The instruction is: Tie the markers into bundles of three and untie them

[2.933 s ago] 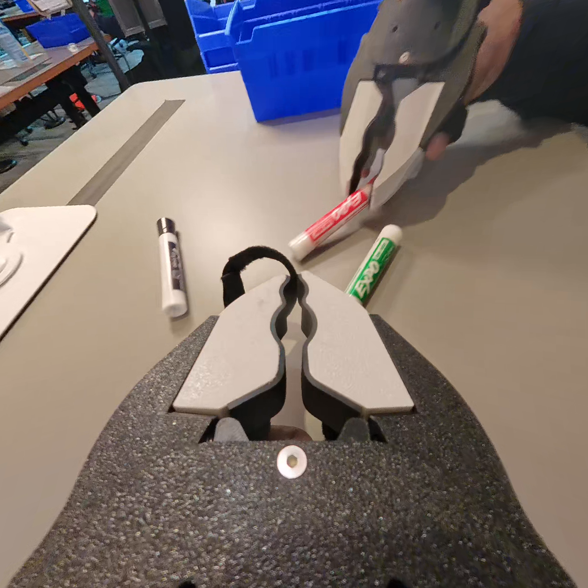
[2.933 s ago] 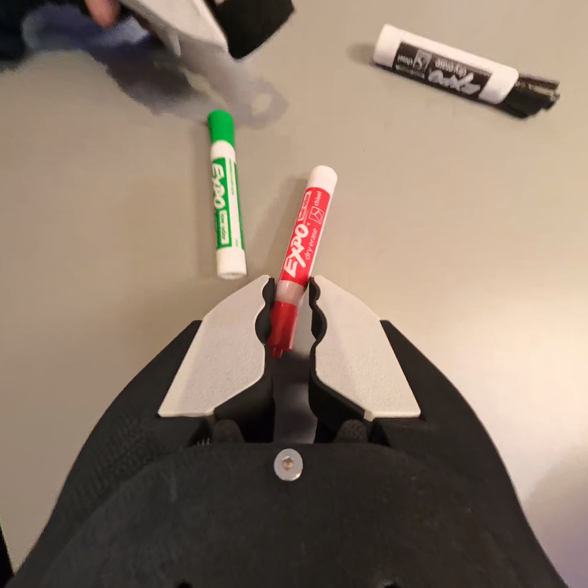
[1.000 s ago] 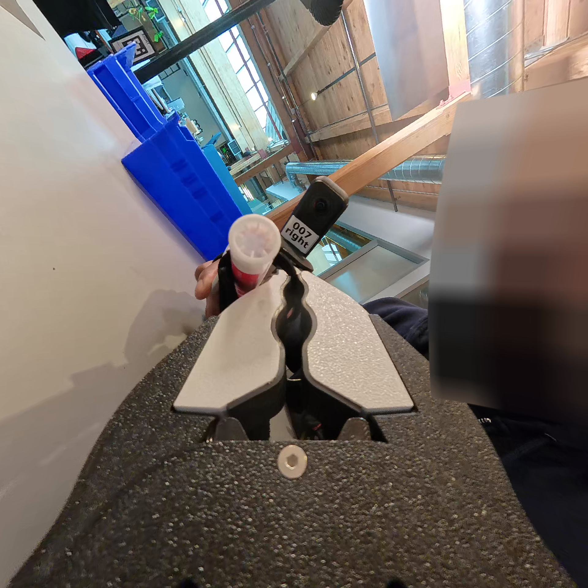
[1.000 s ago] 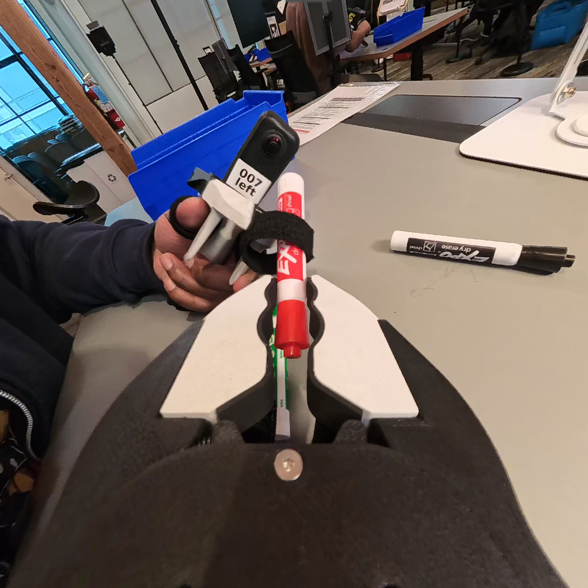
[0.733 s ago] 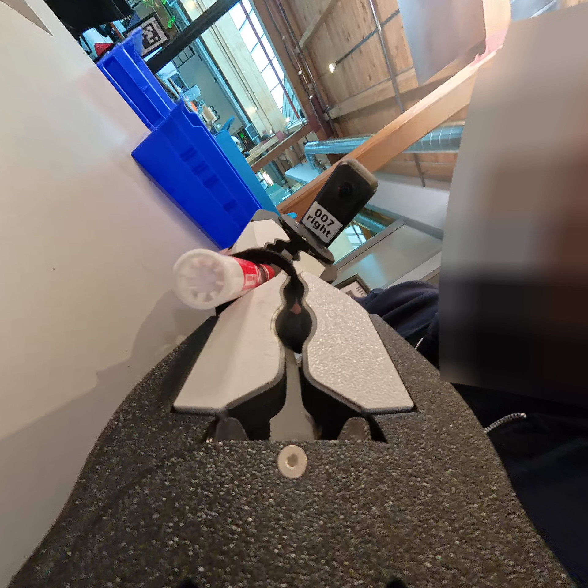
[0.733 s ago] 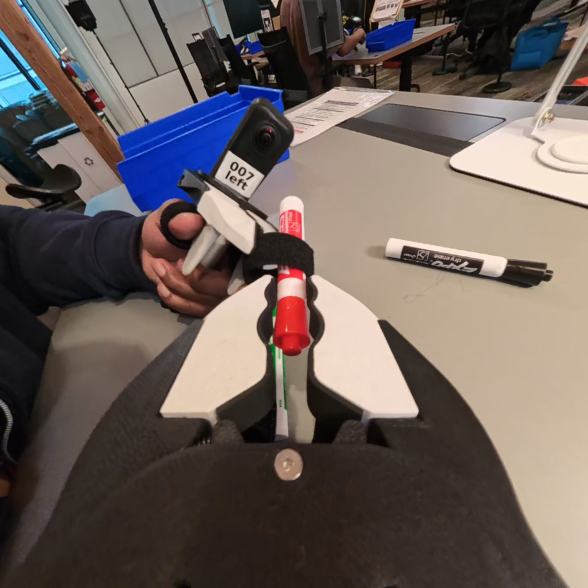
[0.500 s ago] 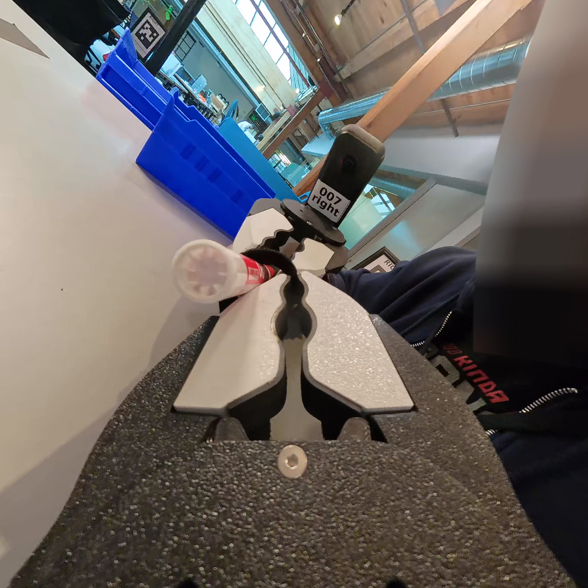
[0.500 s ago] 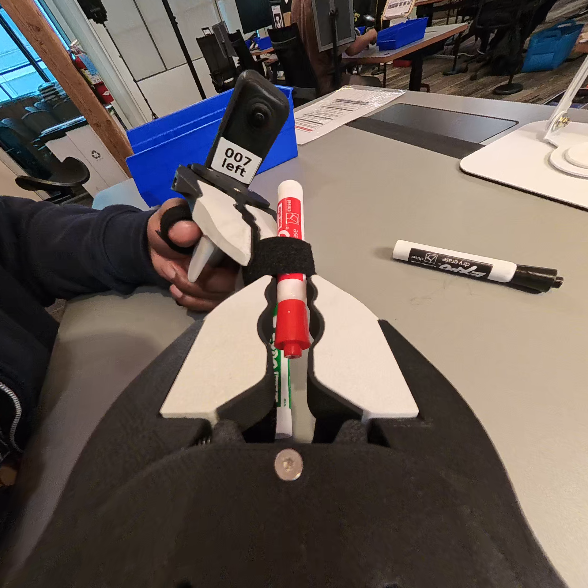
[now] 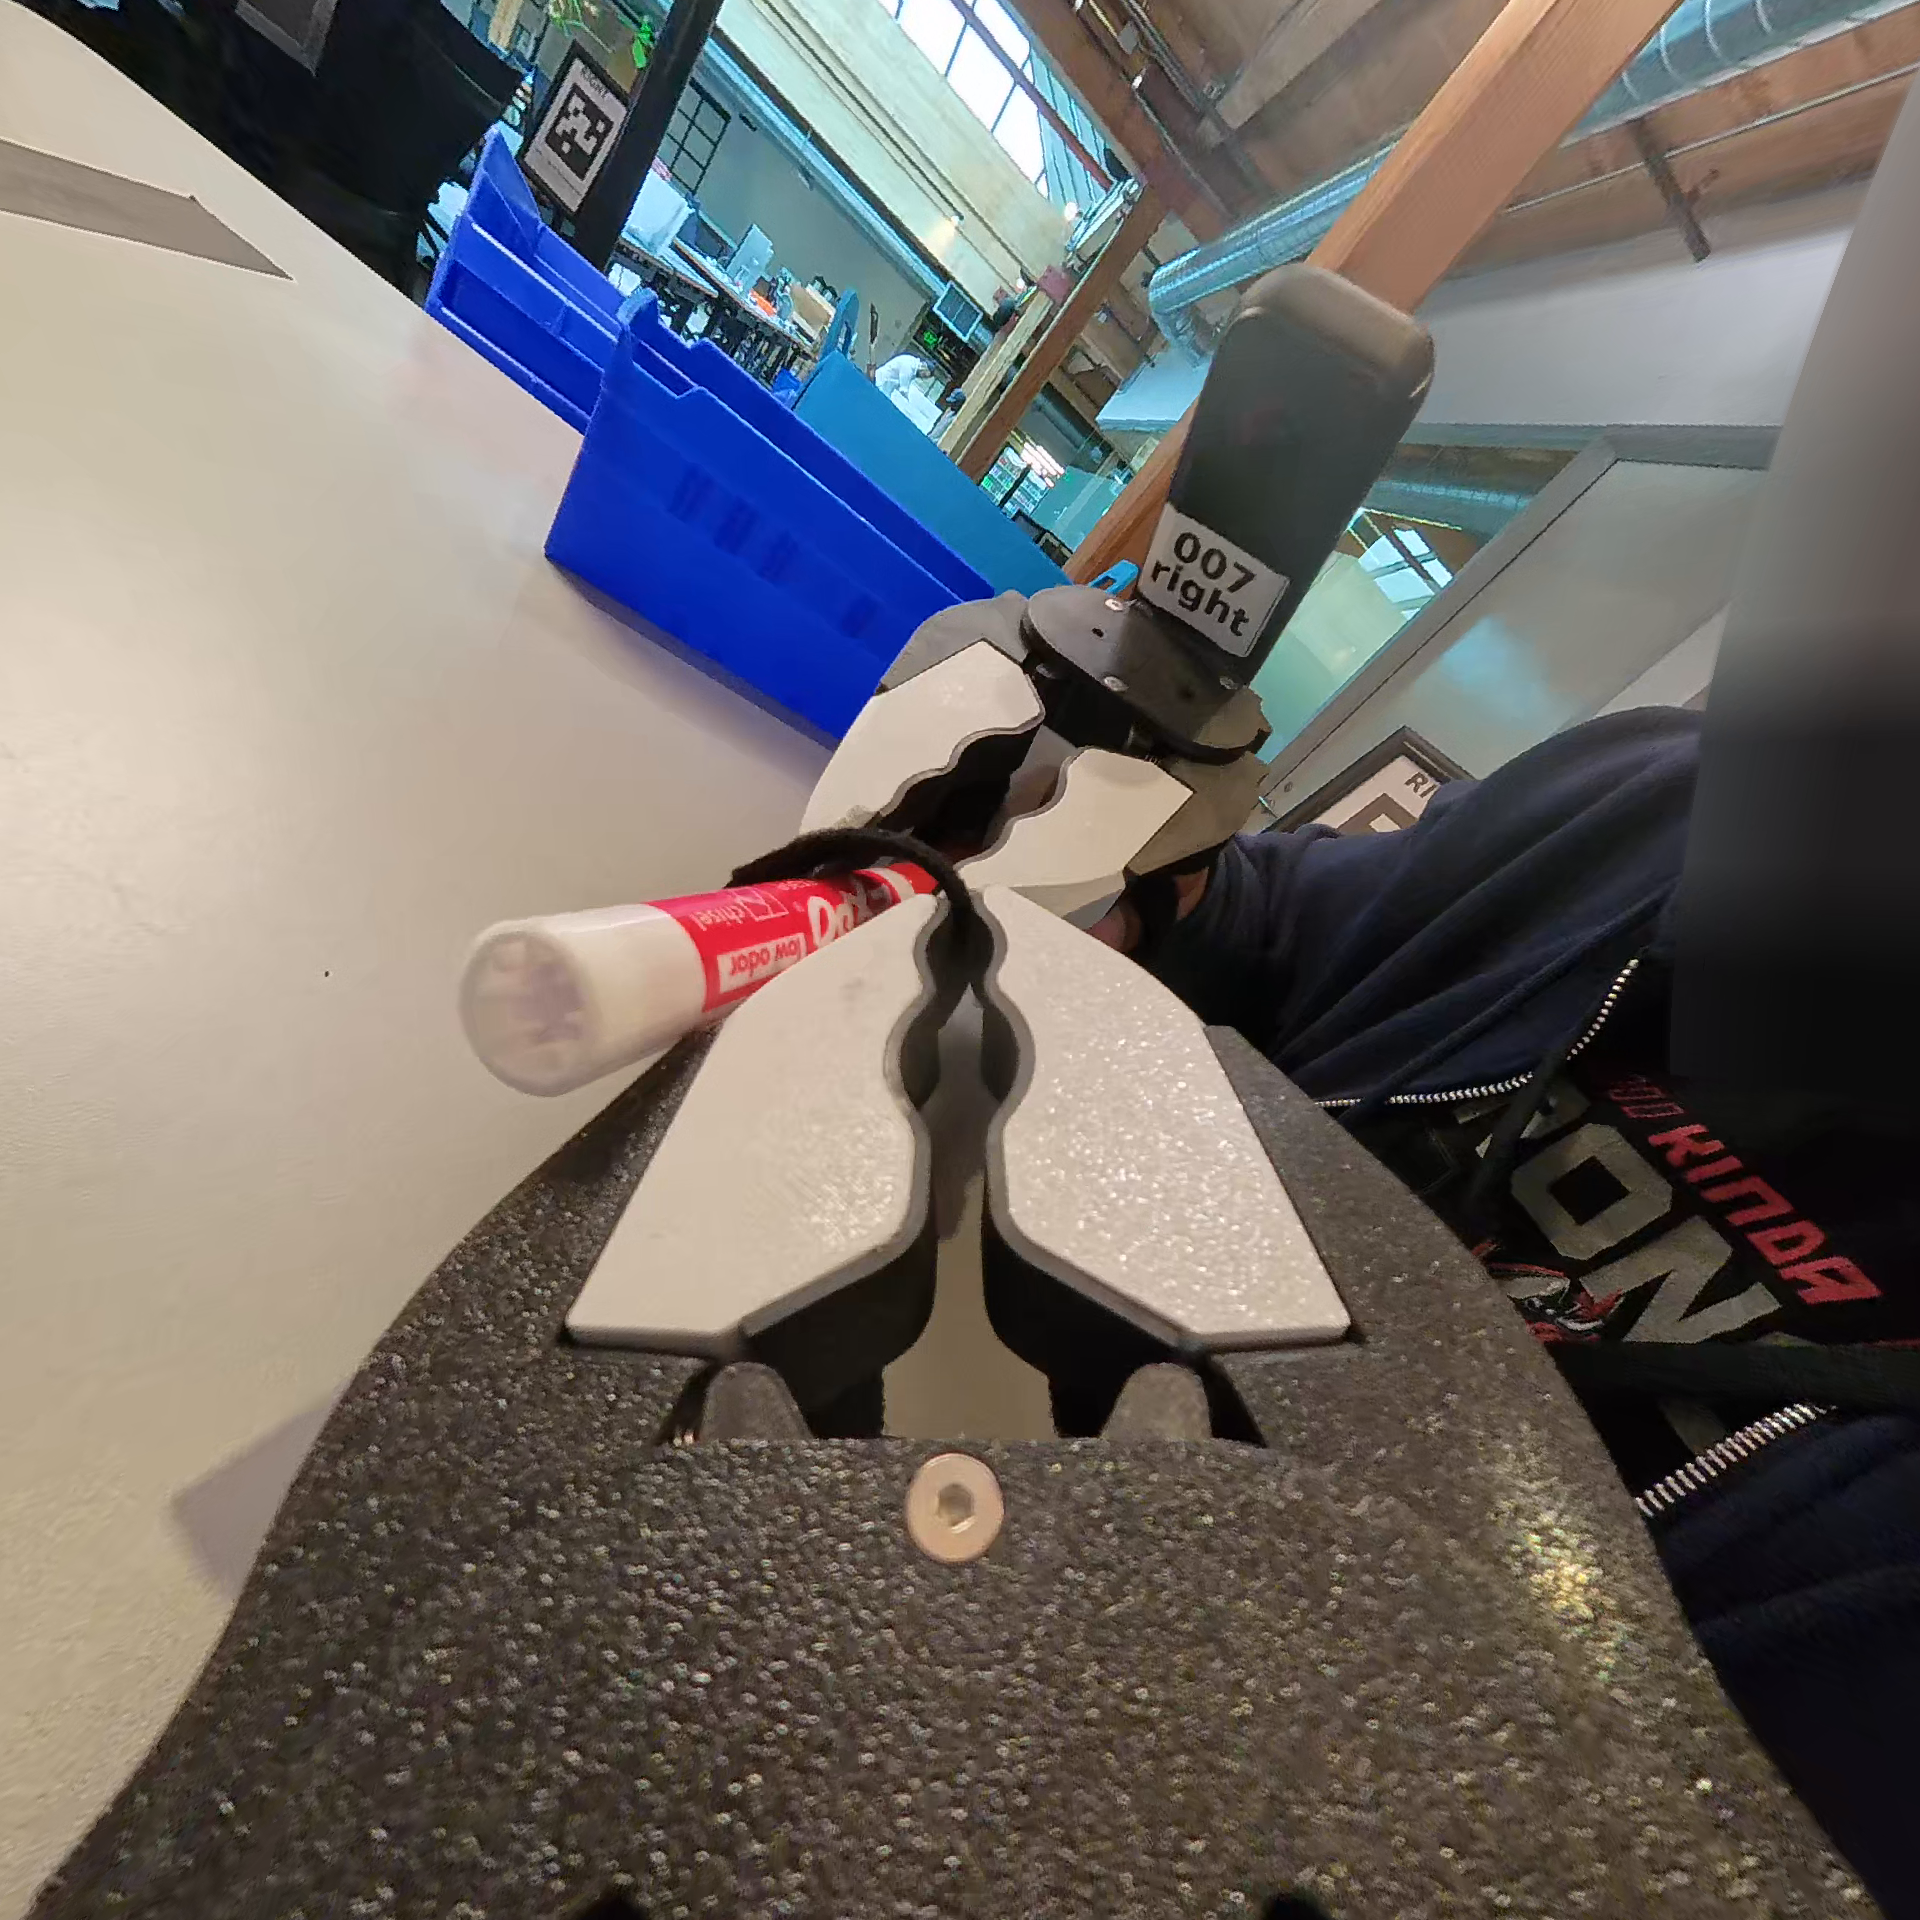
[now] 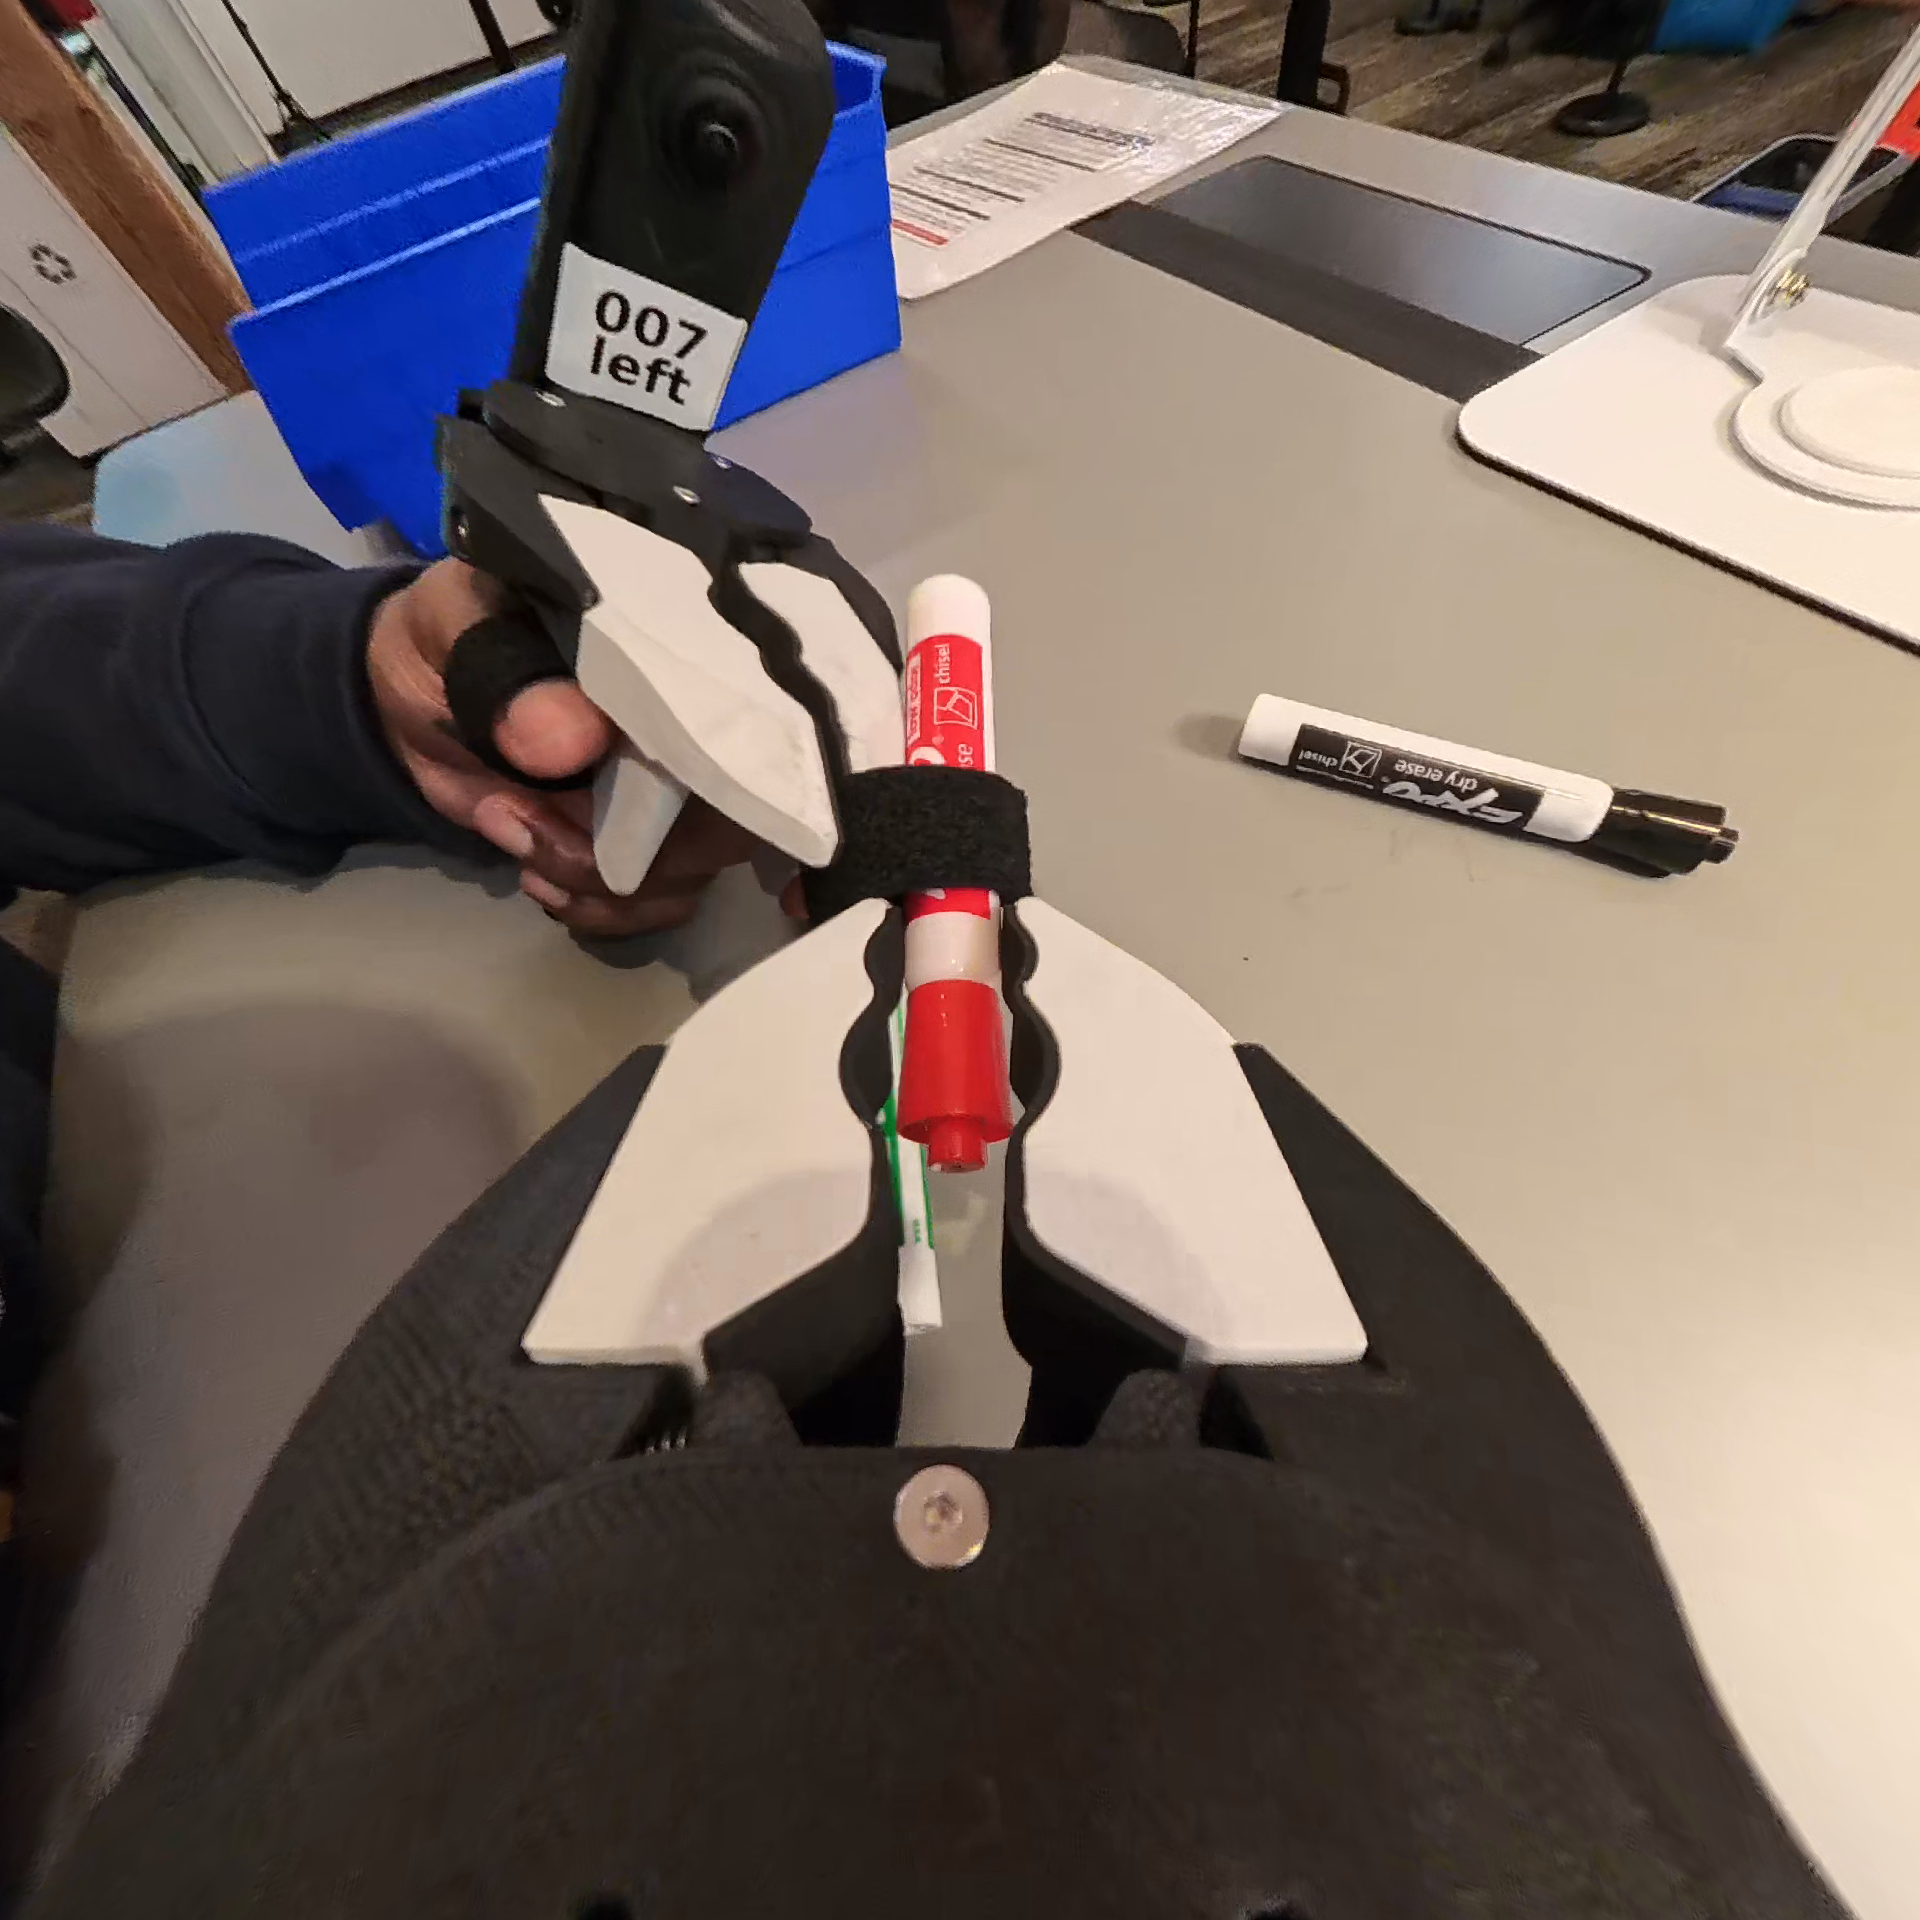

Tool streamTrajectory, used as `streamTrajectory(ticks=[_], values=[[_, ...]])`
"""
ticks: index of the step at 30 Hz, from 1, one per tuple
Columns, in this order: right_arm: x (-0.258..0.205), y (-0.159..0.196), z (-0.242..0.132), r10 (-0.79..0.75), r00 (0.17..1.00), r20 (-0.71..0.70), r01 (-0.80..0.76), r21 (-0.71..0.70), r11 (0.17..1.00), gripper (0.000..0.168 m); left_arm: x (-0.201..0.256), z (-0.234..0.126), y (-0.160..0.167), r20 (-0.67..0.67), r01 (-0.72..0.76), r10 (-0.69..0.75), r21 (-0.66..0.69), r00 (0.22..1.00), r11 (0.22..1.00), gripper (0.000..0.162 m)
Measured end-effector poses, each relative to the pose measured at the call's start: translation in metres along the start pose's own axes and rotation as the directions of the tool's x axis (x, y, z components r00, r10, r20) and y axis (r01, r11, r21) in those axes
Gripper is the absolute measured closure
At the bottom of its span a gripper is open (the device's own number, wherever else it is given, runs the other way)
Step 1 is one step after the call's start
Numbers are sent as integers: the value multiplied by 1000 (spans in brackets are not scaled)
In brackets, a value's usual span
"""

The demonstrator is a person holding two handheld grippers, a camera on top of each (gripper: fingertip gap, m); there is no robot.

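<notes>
My right gripper (image 10: 951, 909) is shut on the red marker (image 10: 948, 686) near its cap end, holding it above the table and pointing away. A black strap (image 10: 925, 831) is looped around the red marker just beyond my right fingertips. My left gripper (image 9: 961, 904) is shut on that strap (image 9: 831, 844); it also shows in the right wrist view (image 10: 842, 800), to the left of the marker. In the left wrist view the red marker (image 9: 644, 966) sticks out to the left and the right gripper (image 9: 914, 831) is just behind. A green marker (image 10: 909, 1195) shows through the right jaw gap, below. A black marker (image 10: 1455, 784) lies on the table to the right.
A blue bin (image 10: 364, 312) stands at the back left of the grey table (image 10: 1351, 1143). A white base plate (image 10: 1621, 436) sits at the far right and a printed sheet (image 10: 1060, 156) lies behind. A person's hand (image 10: 499, 727) and dark sleeve hold the left gripper. Only a small space, under 4 cm, lies between the two pairs of fingers.
The left gripper has come closer to the right gripper, and the strap loop has slid down the red marker toward its cap. In the left wrist view the marker now points sideways to the left.
</notes>
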State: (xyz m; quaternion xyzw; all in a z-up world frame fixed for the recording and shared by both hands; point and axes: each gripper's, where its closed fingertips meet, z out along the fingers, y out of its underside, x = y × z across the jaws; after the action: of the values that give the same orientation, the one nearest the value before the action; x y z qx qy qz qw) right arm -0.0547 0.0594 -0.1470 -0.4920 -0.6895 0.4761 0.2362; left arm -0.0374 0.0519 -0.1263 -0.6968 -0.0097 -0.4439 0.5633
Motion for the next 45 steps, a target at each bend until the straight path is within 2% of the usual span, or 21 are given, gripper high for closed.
streamTrajectory(ticks=[10,26,32,39,42,45], values=[[1,-12,-7,-31,999,24,28,102,994,146,2,-4,-7,-52,77,-74,52,996,996,160],[1,0,-12,-23,996,81,17,75,997,151,-2,-6,-10,-34,89,-87,73,996,993,160],[-2,4,-9,-15,995,94,8,69,998,145,-4,-6,-10,-14,75,-75,67,997,995,160],[-7,-1,-14,-16,991,130,4,98,995,141,-9,-6,-6,65,-22,20,27,998,999,160],[-4,8,-9,-7,993,115,1,49,999,141,-11,-6,-5,72,-4,2,27,997,1000,160],[0,30,0,-29,996,79,35,-76,997,141,-16,-6,-3,96,21,-21,9,995,1000,160]])
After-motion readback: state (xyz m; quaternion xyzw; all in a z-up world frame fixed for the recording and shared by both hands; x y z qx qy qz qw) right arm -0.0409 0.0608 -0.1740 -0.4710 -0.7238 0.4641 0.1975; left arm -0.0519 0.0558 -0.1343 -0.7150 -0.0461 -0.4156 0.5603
